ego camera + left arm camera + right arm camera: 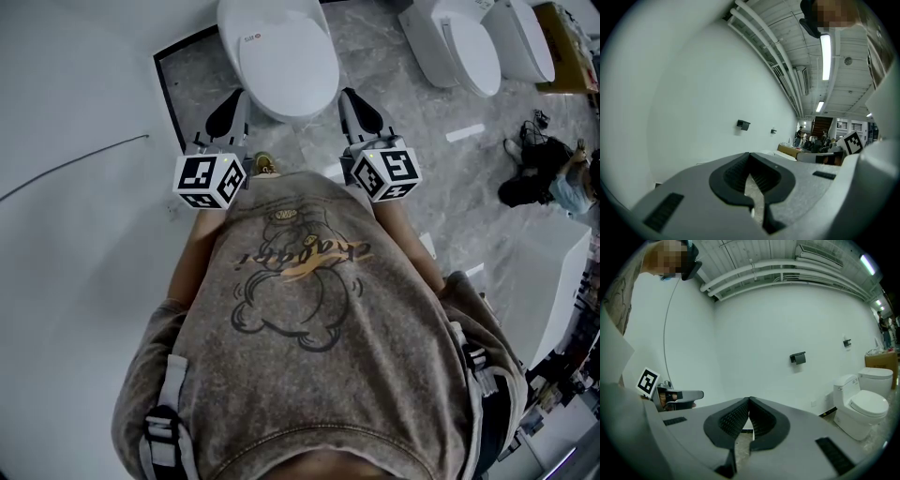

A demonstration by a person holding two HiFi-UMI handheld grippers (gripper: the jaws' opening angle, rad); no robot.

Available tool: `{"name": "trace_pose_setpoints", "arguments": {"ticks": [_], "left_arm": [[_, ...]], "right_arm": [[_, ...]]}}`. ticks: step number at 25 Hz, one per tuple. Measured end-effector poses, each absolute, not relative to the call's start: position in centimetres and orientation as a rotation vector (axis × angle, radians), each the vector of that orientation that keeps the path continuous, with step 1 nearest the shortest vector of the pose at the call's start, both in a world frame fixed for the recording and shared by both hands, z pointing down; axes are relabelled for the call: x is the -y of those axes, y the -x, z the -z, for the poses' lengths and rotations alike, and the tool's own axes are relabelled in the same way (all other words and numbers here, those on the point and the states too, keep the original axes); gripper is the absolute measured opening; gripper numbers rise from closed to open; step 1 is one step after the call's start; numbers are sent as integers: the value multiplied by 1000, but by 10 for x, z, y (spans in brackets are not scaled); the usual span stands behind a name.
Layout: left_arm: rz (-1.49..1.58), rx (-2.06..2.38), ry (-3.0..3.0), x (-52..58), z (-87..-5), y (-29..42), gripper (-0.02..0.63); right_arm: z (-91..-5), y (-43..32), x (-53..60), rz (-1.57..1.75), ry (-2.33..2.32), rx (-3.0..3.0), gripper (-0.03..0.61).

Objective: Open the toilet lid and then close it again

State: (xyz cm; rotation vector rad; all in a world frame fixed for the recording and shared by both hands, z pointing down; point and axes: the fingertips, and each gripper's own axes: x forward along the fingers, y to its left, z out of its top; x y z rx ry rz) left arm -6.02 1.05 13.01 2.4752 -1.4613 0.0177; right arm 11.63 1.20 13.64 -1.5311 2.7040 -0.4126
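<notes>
Head view: a white oval toilet lid (pixel 281 52) lies shut on its bowl, straight ahead of a person in a grey printed T-shirt (pixel 309 309). The left tool (pixel 230 111) and right tool (pixel 359 111) sit just beside its near end, one on each side. Two more white ceramic toilets (pixel 469 47) stand well apart at upper right on the grey marble floor (pixel 441 169). Left gripper view: that tool's jaws are pressed together on nothing, and two dark wall fittings (pixel 743 124) hang on the white wall beyond. Right gripper view: jaws likewise together and empty, with two dark wall fittings (pixel 798 357) ahead and two white ceramic toilets (pixel 865 406) at right.
</notes>
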Motion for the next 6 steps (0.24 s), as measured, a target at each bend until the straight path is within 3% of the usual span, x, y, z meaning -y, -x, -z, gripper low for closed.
{"name": "trace_pose_setpoints", "arguments": {"ticks": [6], "left_arm": [[-17, 1460, -2478, -8, -131, 62, 9]], "right_arm": [[-140, -111, -11, 418, 1525, -2708, 26]]}}
